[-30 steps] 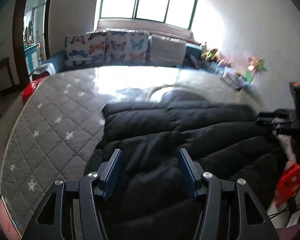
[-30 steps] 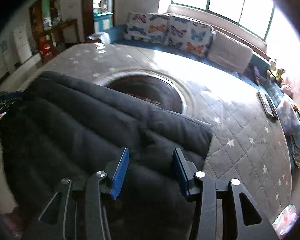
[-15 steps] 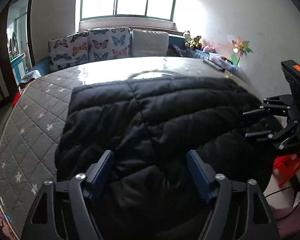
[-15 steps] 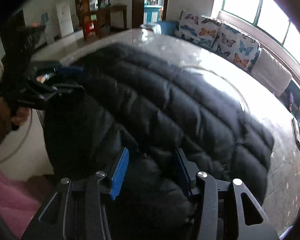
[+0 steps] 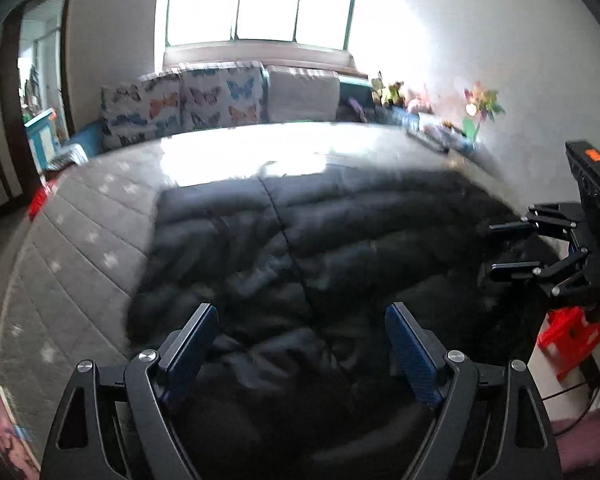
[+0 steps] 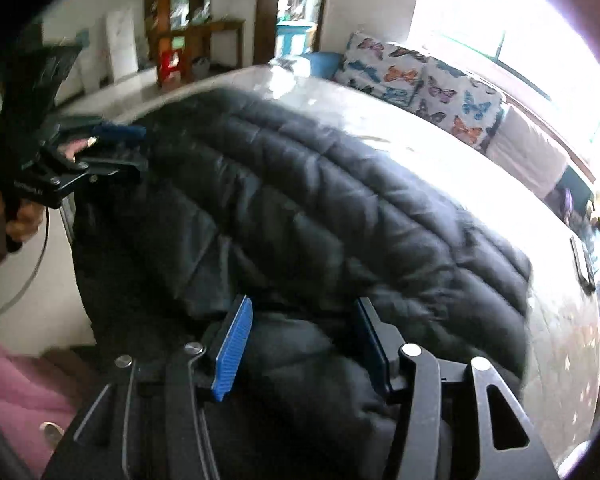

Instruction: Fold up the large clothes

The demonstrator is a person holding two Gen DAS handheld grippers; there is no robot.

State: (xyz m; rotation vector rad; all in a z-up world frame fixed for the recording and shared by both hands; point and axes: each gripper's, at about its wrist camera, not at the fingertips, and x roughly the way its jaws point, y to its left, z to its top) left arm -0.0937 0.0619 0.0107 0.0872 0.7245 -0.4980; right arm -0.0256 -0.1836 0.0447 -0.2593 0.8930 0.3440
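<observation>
The black puffer jacket (image 5: 300, 248) lies spread on the grey quilted bed (image 5: 80, 240), directly beneath the left gripper (image 5: 300, 340) and right gripper (image 6: 304, 332), both spread wide and empty.

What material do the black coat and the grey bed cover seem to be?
Black coat: likely padded synthetic shell, slightly shiny; puffy stitched channels suggest filling.
Grey bed cover: probably quilted fabric, matte; stitched lines and pale star prints show, though blurred.

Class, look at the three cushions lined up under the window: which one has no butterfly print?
The plain pale cushion, at the right end of the row in the left wrist view; the two butterfly cushions beside it are patterned.
</observation>
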